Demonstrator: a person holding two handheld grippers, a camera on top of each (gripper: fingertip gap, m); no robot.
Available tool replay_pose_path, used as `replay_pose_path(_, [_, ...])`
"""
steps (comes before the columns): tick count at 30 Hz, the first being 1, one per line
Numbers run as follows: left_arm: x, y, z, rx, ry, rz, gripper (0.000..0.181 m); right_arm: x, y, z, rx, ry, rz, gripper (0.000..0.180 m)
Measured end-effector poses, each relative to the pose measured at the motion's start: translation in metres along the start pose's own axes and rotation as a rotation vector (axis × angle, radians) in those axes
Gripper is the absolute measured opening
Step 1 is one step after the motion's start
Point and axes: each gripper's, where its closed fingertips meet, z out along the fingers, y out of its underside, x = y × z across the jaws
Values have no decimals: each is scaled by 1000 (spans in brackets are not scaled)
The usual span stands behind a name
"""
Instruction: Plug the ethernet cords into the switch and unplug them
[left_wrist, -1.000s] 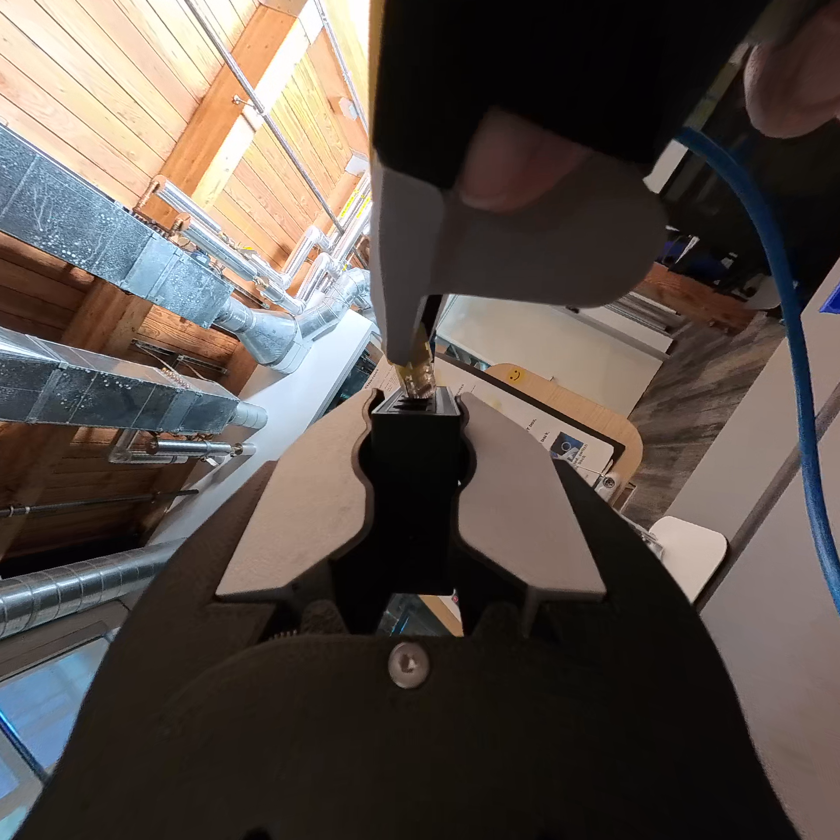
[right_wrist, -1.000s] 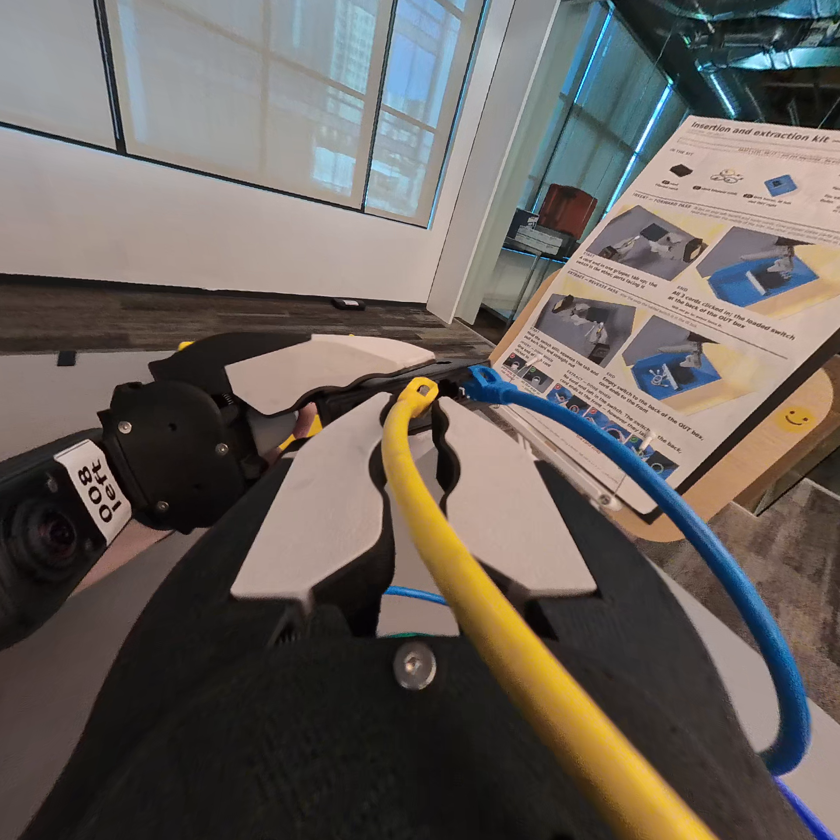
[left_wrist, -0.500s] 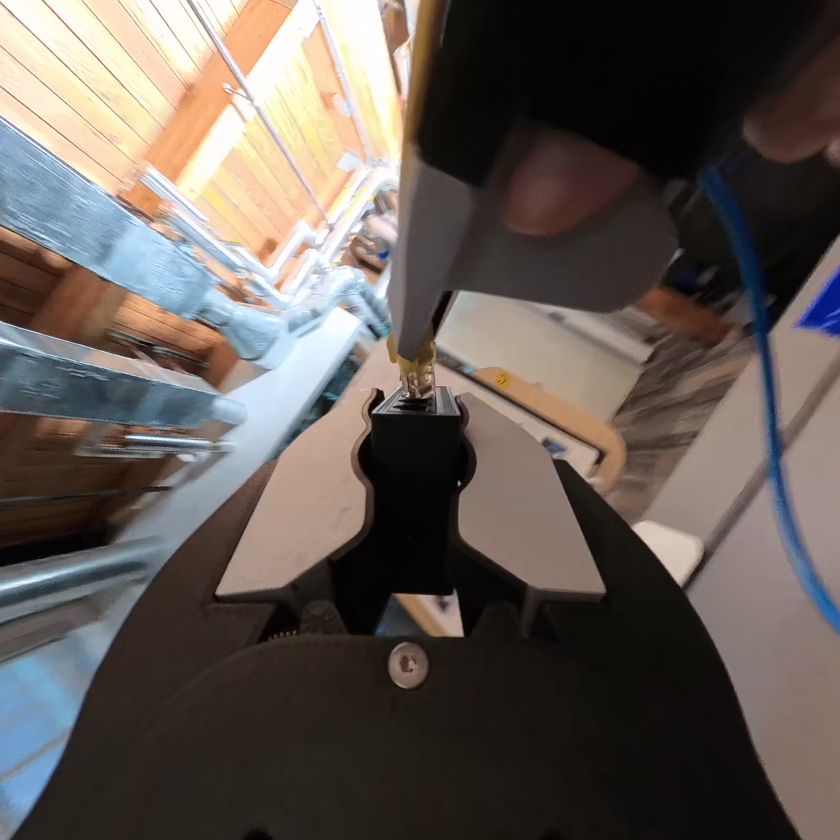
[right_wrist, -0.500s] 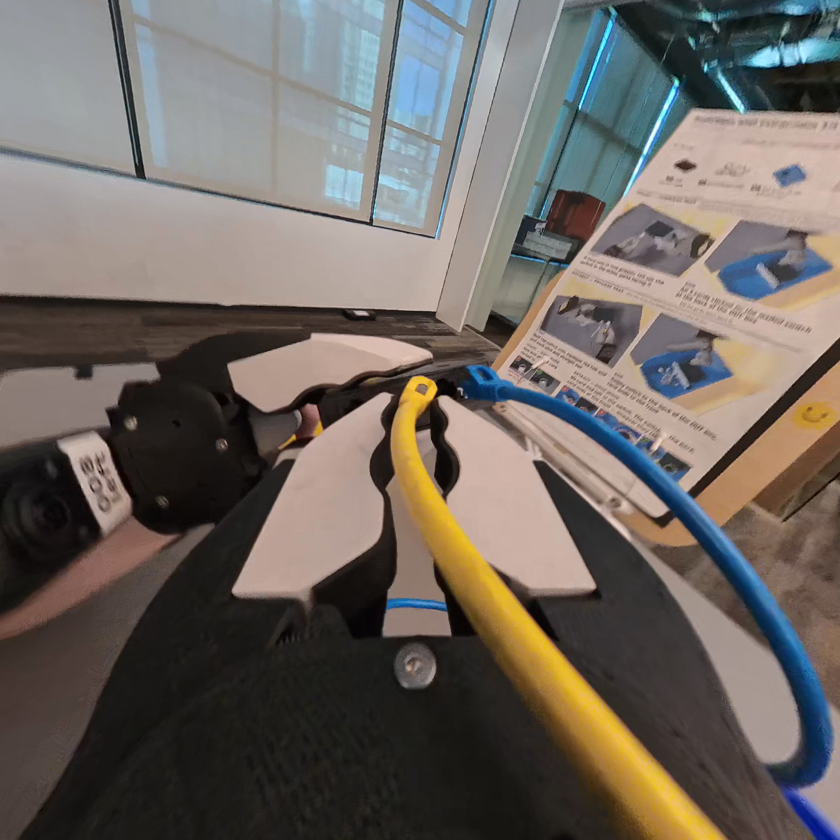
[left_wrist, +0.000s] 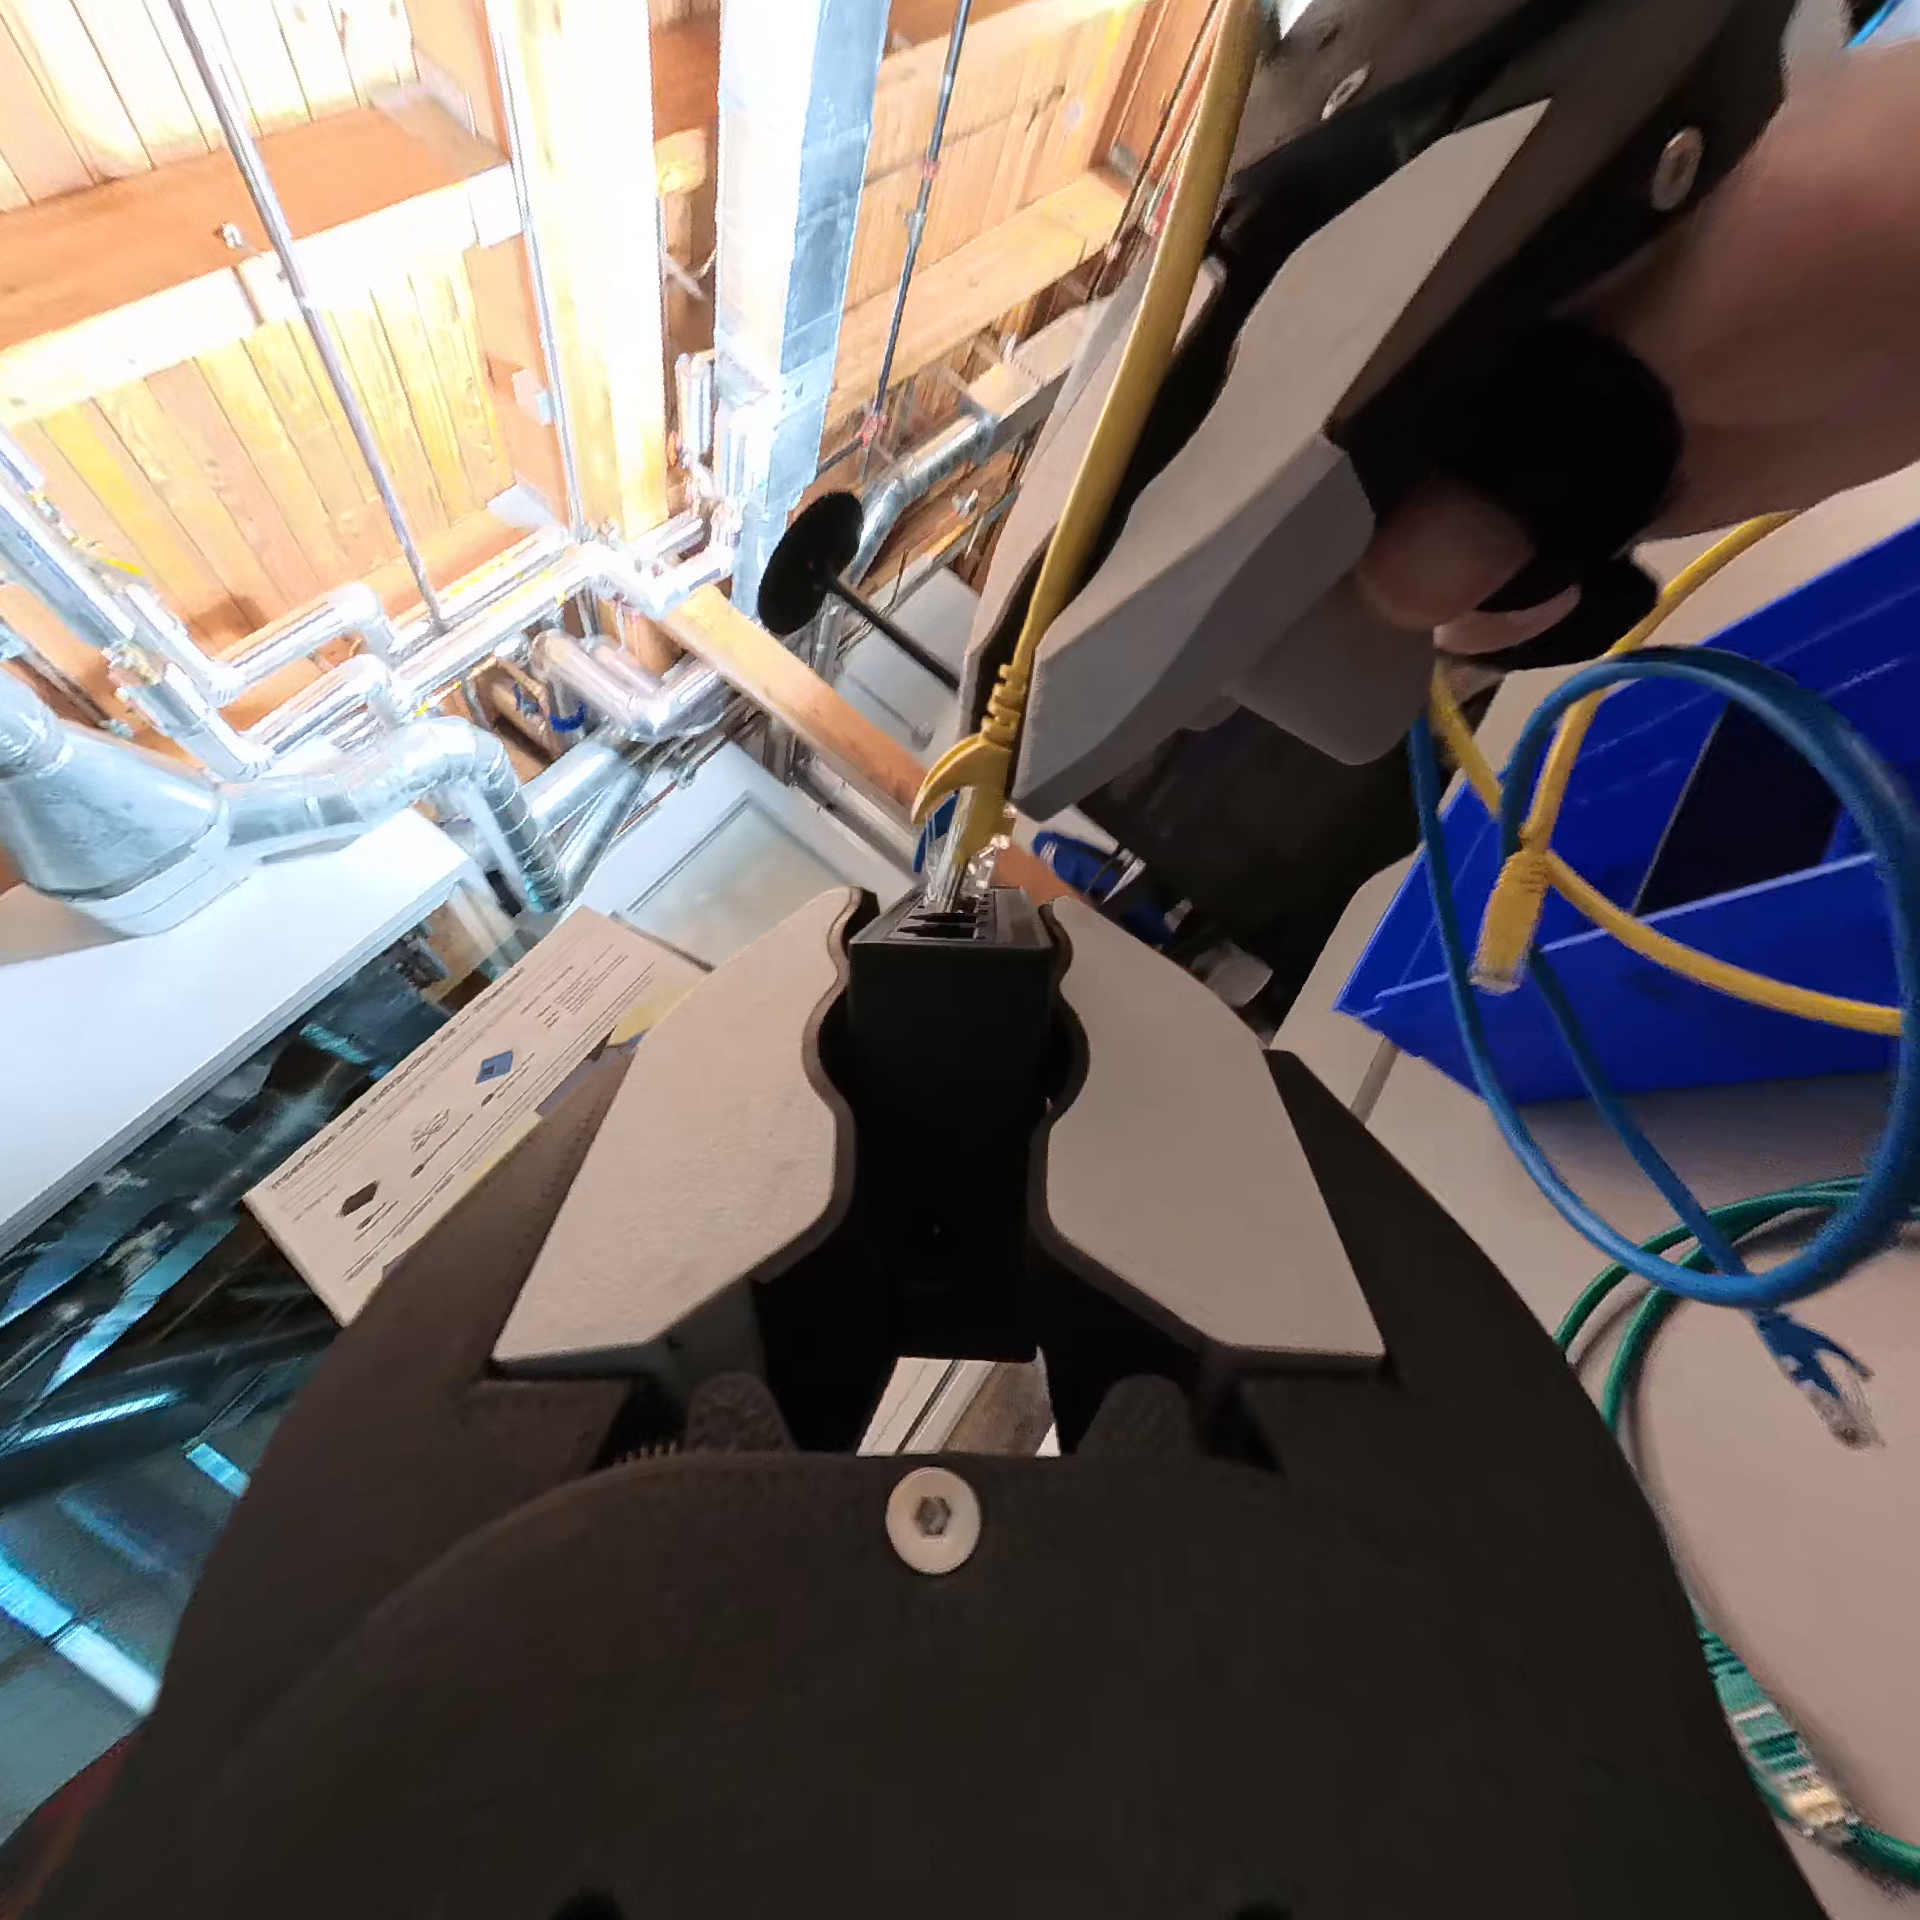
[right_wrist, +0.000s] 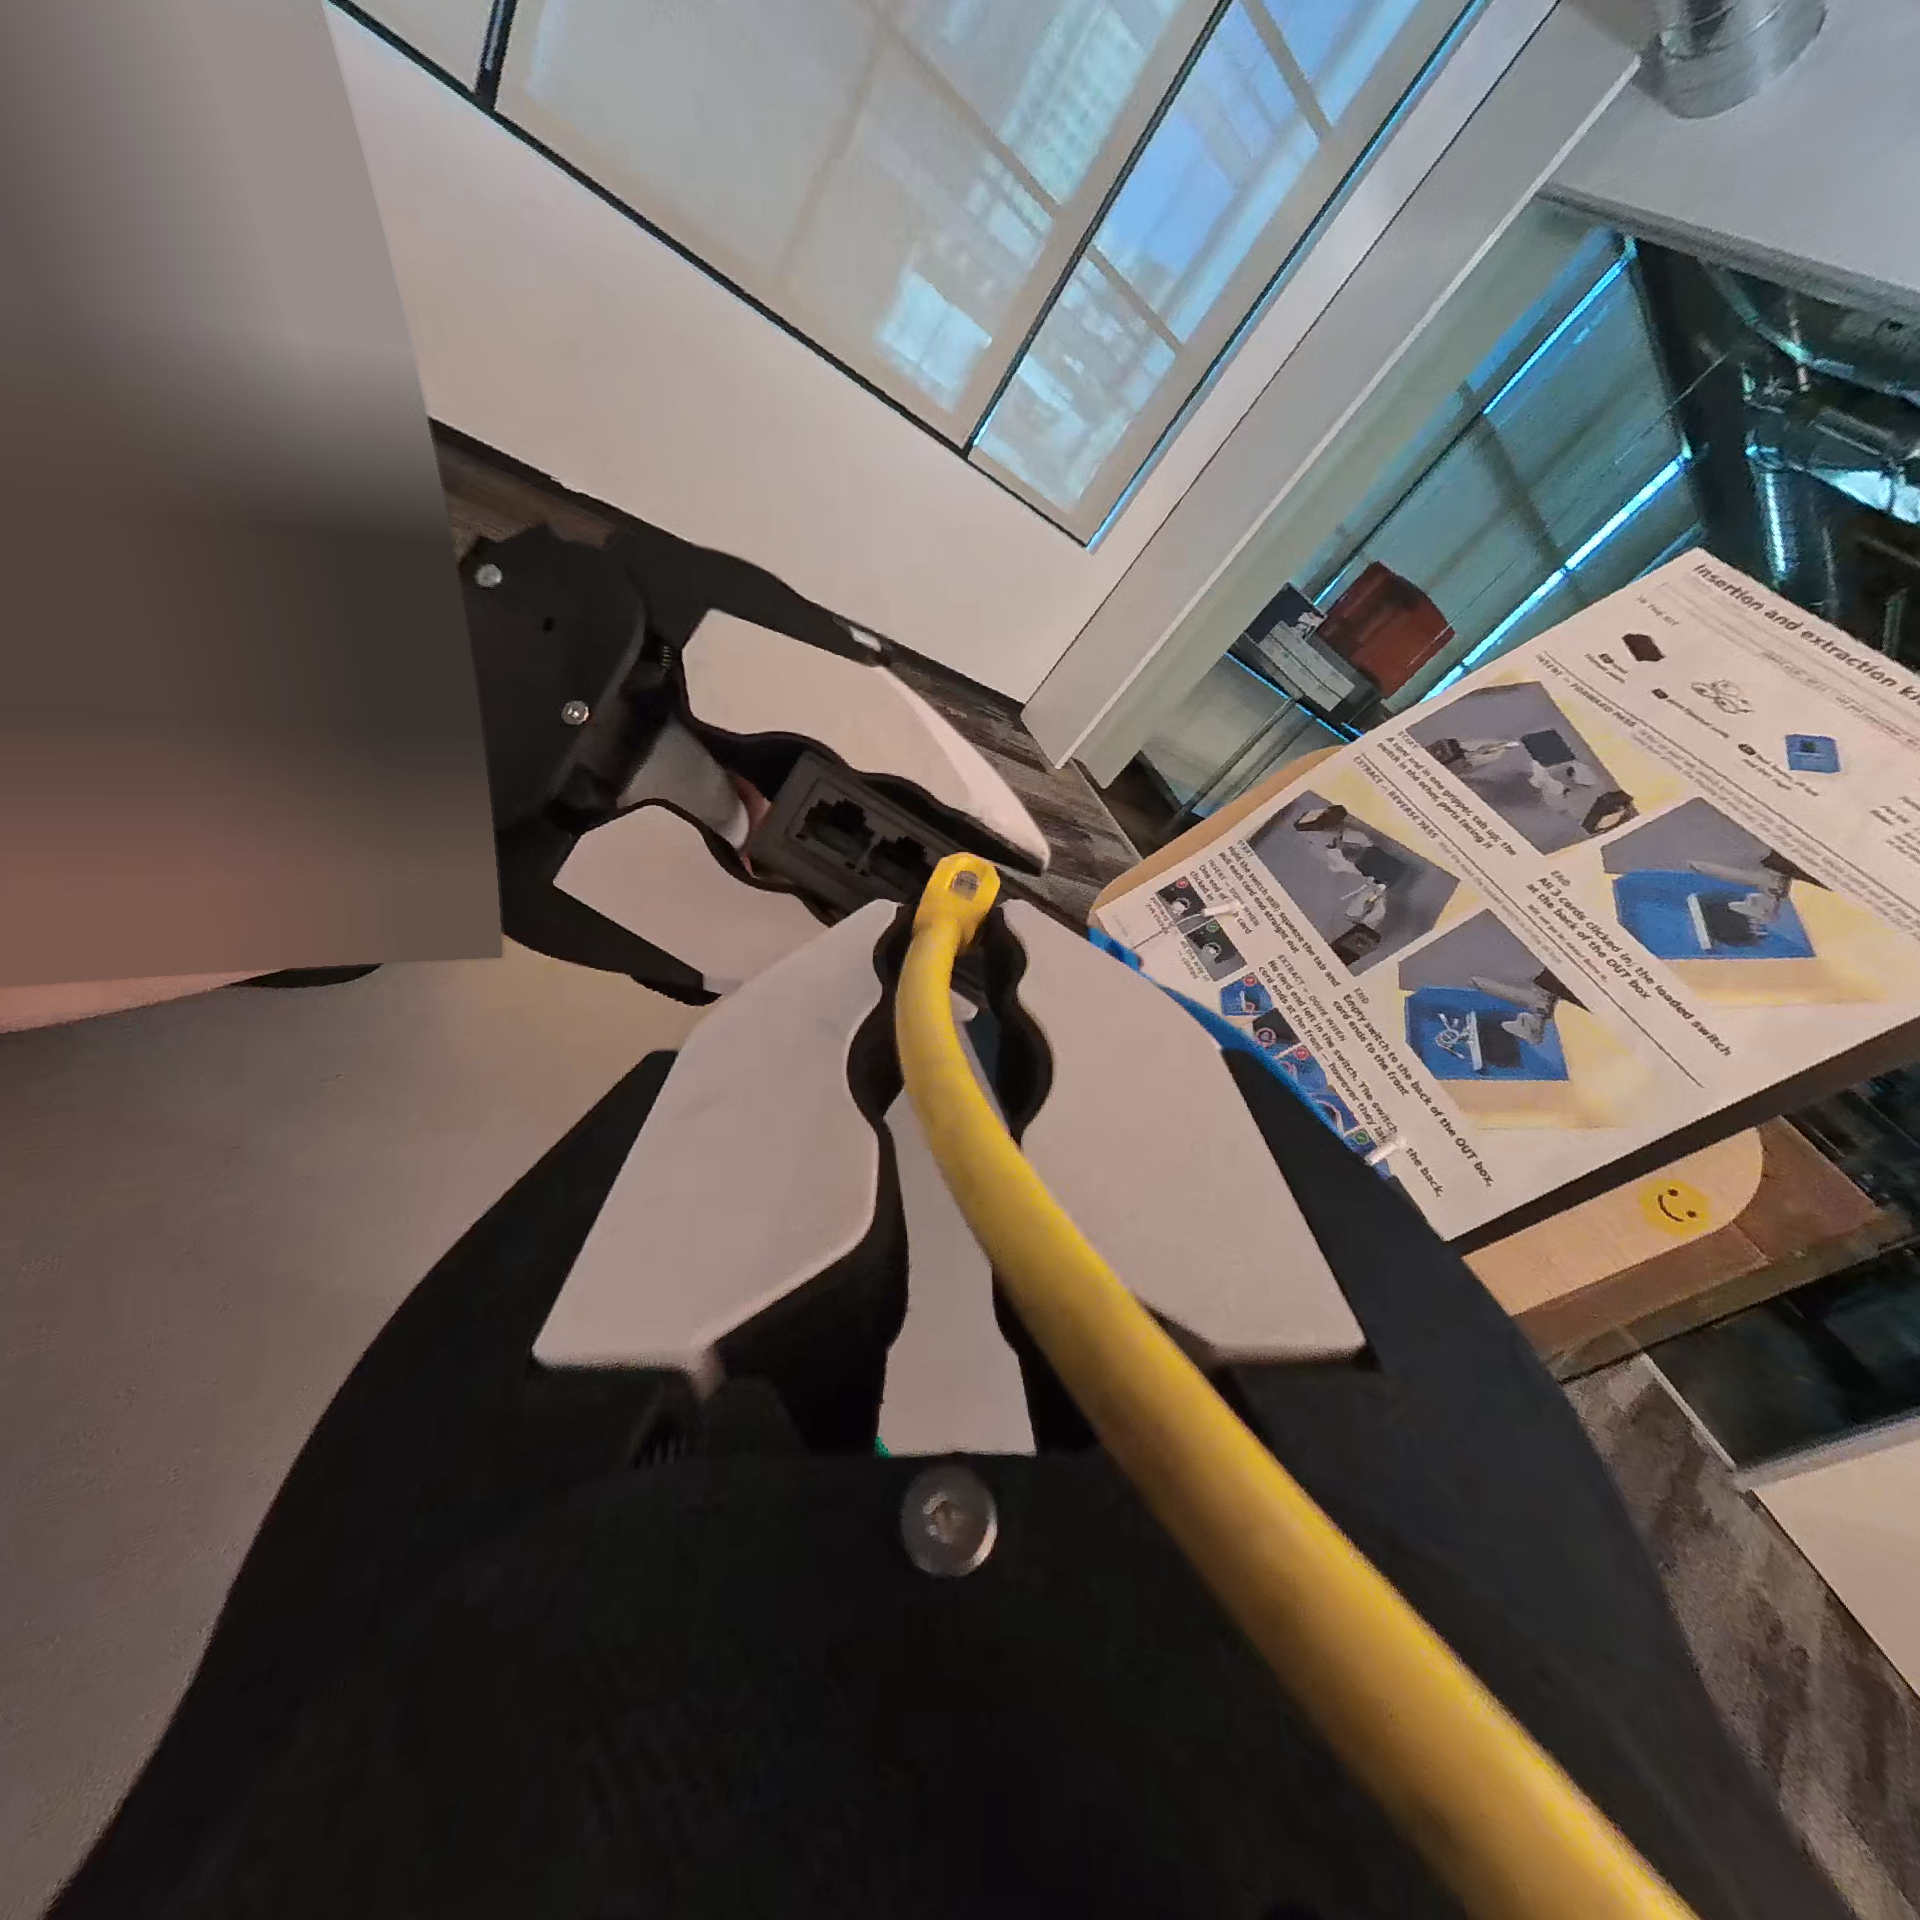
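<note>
The left gripper (left_wrist: 951, 925) jaws squeeze a small black switch (left_wrist: 940, 1049) mid-frame. The right gripper (right_wrist: 948, 920) jaws clamp a yellow cord (right_wrist: 1049, 1174), its plug at the ports. Blue cord (left_wrist: 1704, 997) hangs right over the grey worktop (left_wrist: 1766, 1475). Wooden ceiling (left_wrist: 208, 260) upper left.

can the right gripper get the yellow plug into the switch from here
Probably yes. The right gripper is shut on the yellow cord, its plug tilted at the switch ports with nothing between; the left gripper holds the switch.
</note>
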Motion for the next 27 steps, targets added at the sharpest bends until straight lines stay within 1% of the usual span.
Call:
replay_pose_path(1, [1, -3, -1, 13, 14, -7, 32, -1, -1, -1, 6, -13, 6, 14])
replay_pose_path(3, [2, -9, -3, 24, 30, 3, 32, -3, -4, -5, 26, -50, 45, 14])
replay_pose_path(5, [3, -10, -4, -5, 20, 71, 32, -4, -4, -7, 31, -76, 90, 14])
replay_pose_path(6, [4, -10, -4, -21, 15, 115, 28, -5, -3, -7, 24, -85, 103, 15])
replay_pose_path(9, [5, -12, -6, -44, 3, 182, 27, -7, -4, -9, 27, -100, 108, 14])
replay_pose_path(13, [0, -16, -10, -55, -34, 246, 29, -10, -7, -7, 53, -142, 221, 15])
replay_pose_path(22, [4, -20, -10, -64, -21, 258, 29, -10, -6, -6, 83, -207, 332, 14])
replay_pose_path(26, [1, -20, -11, -58, -35, 244, 28, -9, -7, -4, 88, -192, 341, 14])
replay_pose_path(27, [0, -20, -11, -58, -39, 237, 31, -9, -8, -3, 96, -188, 349, 14])
